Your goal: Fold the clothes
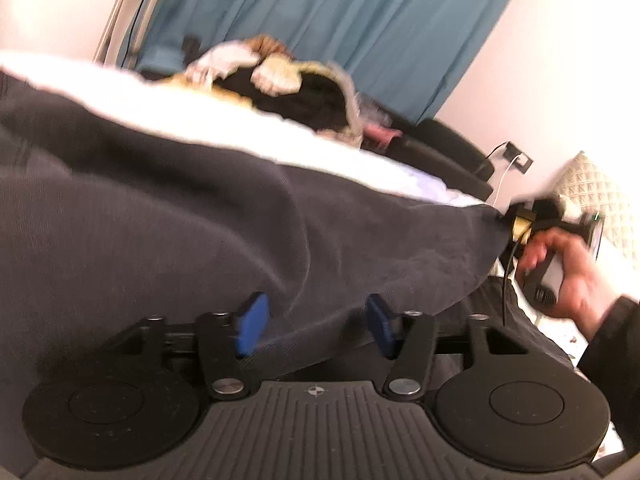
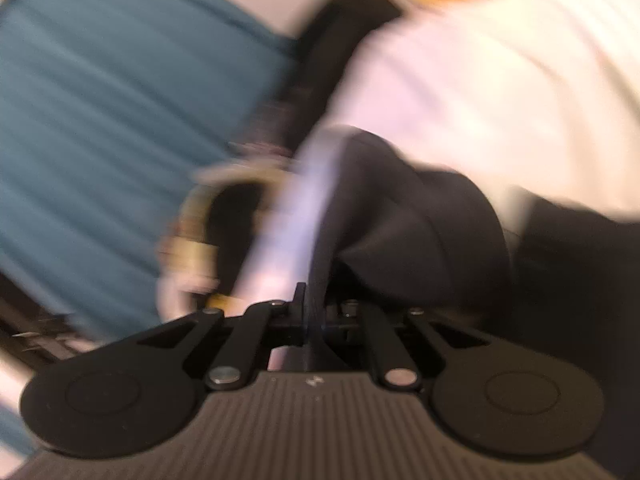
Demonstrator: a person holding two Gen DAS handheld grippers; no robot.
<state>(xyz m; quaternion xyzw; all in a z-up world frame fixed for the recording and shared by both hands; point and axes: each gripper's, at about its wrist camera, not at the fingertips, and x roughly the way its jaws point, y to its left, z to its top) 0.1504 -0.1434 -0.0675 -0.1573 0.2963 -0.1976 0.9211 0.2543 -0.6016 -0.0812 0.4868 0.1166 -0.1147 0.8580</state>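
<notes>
Left wrist view: the left gripper (image 1: pixel 316 328) has its blue pads (image 1: pixel 252 330) spread, with a fold of the dark garment (image 1: pixel 192 208) lying between them but not pinched. The garment is draped across the white bed (image 1: pixel 224 120), its far corner pulled toward the right hand (image 1: pixel 568 272). A clothes pile (image 1: pixel 288 84) lies behind, before the teal curtain (image 1: pixel 340 12). Right wrist view, heavily blurred: the right gripper (image 2: pixel 310 320) is pressed together on an edge of the garment (image 2: pixel 400 220), which bunches just ahead of it. To do the fold well, the left pads should likely close on the near hem before both ends lift, keeping the edge taut and level. Bare bed beyond the garment offers room; the pile and the wall (image 1: pixel 540 80) limit travel rearward and right.
</notes>
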